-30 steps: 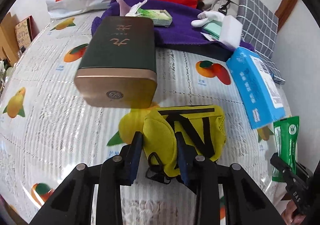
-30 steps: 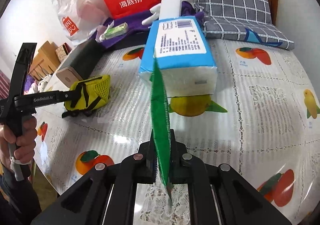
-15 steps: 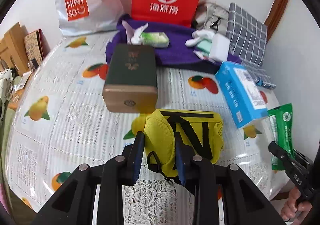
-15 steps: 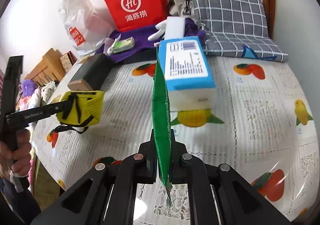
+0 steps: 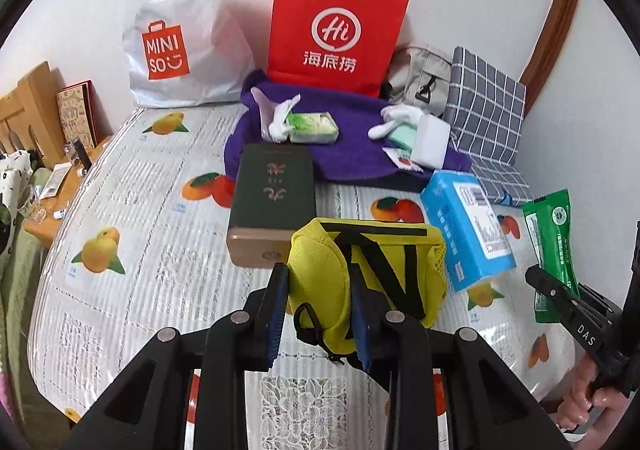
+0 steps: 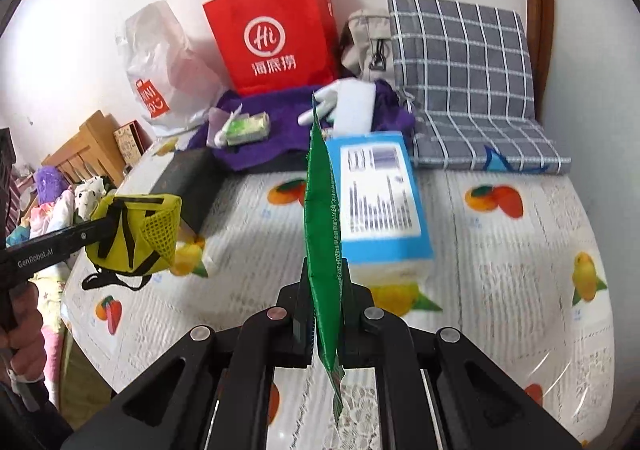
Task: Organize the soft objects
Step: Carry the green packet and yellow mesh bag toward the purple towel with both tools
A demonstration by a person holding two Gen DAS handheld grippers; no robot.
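Note:
My left gripper [image 5: 318, 304] is shut on a yellow pouch with black straps [image 5: 372, 274] and holds it lifted above the fruit-print bedspread [image 5: 140, 250]. The pouch also shows in the right wrist view [image 6: 136, 234], hanging in the air at the left. My right gripper [image 6: 326, 304] is shut on a flat green packet [image 6: 322, 226], held edge-on and upright. The packet shows in the left wrist view [image 5: 554, 238] at the far right. A blue tissue pack [image 6: 378, 194] lies on the bed just beyond the packet.
A dark green box [image 5: 272, 202] lies mid-bed. A purple cloth [image 5: 344, 154] at the back carries a green tissue pack [image 5: 312, 126] and a white block [image 5: 430, 138]. Behind stand a red bag [image 5: 336, 30], a white Miniso bag [image 5: 176, 34] and a plaid cushion [image 6: 464, 82].
Both grippers have risen and pulled back from the bed with their loads. The pouch has come off the bedspread and the box and tissue pack look farther away.

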